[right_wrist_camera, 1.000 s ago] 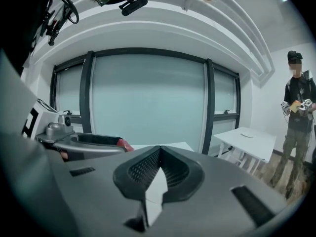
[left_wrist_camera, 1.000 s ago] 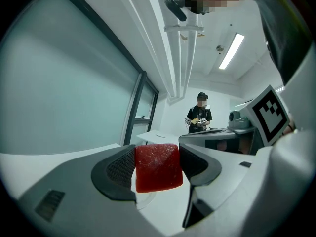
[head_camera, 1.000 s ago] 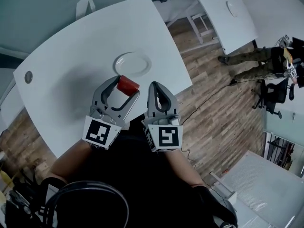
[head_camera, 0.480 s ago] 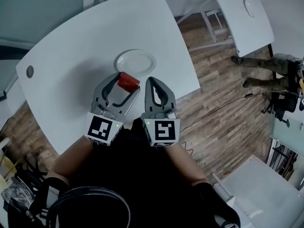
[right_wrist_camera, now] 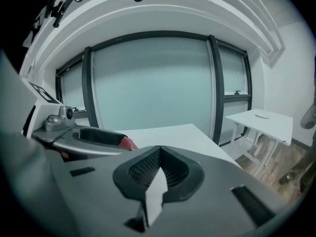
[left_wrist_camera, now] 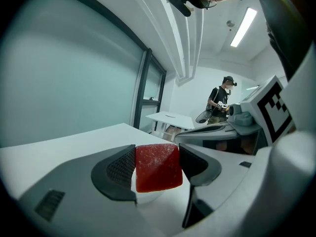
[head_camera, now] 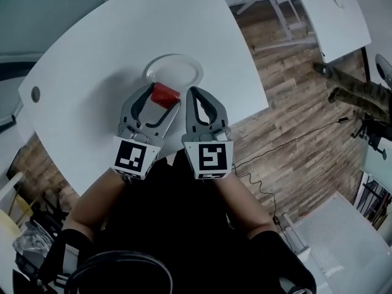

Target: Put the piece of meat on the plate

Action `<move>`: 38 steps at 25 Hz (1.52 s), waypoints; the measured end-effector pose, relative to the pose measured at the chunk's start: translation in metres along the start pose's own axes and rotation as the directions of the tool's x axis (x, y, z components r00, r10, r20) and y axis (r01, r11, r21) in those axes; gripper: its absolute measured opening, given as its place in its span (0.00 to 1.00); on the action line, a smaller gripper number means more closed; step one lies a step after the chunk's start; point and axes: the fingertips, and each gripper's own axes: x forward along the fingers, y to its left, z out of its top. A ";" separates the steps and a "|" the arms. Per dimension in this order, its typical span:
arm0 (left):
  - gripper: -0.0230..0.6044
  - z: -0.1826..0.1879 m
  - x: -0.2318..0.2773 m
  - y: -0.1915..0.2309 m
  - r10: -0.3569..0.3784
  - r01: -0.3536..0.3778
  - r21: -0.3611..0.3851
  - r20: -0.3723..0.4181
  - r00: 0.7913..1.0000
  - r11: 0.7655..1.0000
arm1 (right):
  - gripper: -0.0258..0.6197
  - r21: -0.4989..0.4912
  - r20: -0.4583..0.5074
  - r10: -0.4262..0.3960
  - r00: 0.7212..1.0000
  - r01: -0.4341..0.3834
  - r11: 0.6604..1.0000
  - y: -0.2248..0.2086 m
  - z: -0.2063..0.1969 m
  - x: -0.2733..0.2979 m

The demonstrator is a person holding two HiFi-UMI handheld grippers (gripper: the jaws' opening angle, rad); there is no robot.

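Observation:
A red cube of meat (head_camera: pixel 164 94) is pinched between the jaws of my left gripper (head_camera: pixel 162 97), which is shut on it; in the left gripper view the meat (left_wrist_camera: pixel 158 167) fills the gap between the two dark pads. It hangs just over the near rim of the white plate (head_camera: pixel 174 69) on the white table (head_camera: pixel 92 54). My right gripper (head_camera: pixel 193 93) sits close beside the left one, jaws shut with nothing between them. From the right gripper view the meat (right_wrist_camera: pixel 128 142) peeks past the left gripper (right_wrist_camera: pixel 91 139), and the right gripper (right_wrist_camera: pixel 159 166) shows closed pads.
The table's curved edge (head_camera: pixel 260 100) drops to wooden floor at the right. A cable hole (head_camera: pixel 35 94) is at the table's left. A second white table (head_camera: pixel 334 11) stands at the upper right. A person (left_wrist_camera: pixel 221 100) stands in the background.
Both grippers have moved forward towards the plate, the left one carrying the meat from short of the plate to its near rim. The right gripper stays shut alongside.

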 end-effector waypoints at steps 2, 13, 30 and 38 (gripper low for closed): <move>0.48 -0.004 0.000 0.001 -0.001 0.001 0.013 -0.005 1.000 1.000 | 0.04 0.010 -0.006 0.006 1.000 -0.006 1.000 0.003 -0.005 0.001; 0.48 -0.025 0.029 0.012 0.003 -0.001 0.035 -0.060 0.998 0.999 | 0.04 0.052 -0.030 -0.014 0.999 0.015 0.999 -0.015 -0.030 0.025; 0.48 -0.054 0.060 0.015 -0.006 0.020 0.077 -0.170 0.985 0.997 | 0.04 0.093 -0.056 -0.047 0.997 0.052 0.994 -0.040 -0.049 0.042; 0.48 -0.068 0.070 0.021 0.003 0.016 0.083 -0.229 0.973 0.996 | 0.04 0.113 -0.082 -0.044 0.996 0.053 0.992 -0.048 -0.065 0.048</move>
